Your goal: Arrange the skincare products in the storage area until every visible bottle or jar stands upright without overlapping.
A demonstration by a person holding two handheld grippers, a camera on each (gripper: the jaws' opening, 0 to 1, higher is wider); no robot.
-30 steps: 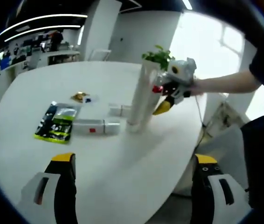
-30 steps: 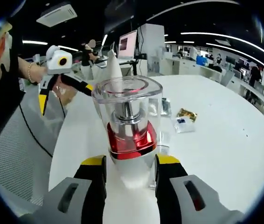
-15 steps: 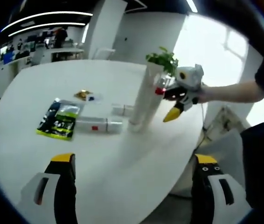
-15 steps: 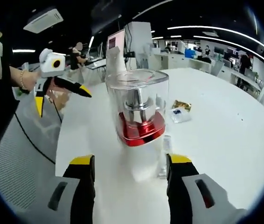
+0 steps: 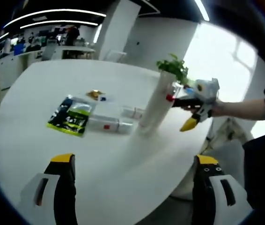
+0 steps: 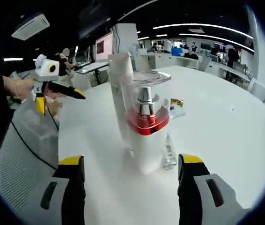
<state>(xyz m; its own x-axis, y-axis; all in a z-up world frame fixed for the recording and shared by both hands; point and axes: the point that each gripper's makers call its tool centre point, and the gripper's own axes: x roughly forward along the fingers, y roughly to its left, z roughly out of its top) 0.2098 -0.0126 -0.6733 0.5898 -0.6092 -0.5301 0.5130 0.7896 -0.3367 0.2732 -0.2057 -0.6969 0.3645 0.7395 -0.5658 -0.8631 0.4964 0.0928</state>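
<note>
We have the tall pump bottle (image 6: 146, 126) standing upright on the white counter (image 6: 226, 126), its clear cap and red collar uppermost, so its long axis runs straight up from the surface. In the right gripper view it sits directly ahead of our right gripper (image 6: 131, 187), whose fingers (image 6: 72, 176) are spread wide with nothing between them; we judge that the spread leaves the bottle free to stand on its own base.

A tall white tube (image 6: 121, 93) stands just behind it, also upright; whether the two touch we cannot tell. In the left gripper view only one tall white upright (image 5: 157, 107) can be made out near the counter's far edge, with our right gripper (image 5: 194, 104) just beside its top.

Two more products lie on their sides, long axes flat along the counter: a white tube with a red mark (image 5: 109, 124) and a smaller white bottle (image 5: 133, 112) beyond it. We judge these remain to be set upright. A green and black sachet (image 5: 71, 117) lies flat beside them, and a small gold wrapper (image 5: 94, 94) further off.

Our left gripper (image 5: 132, 187) hangs over the near counter, fingers (image 5: 62, 180) wide apart and empty, well apart from every product.
</note>
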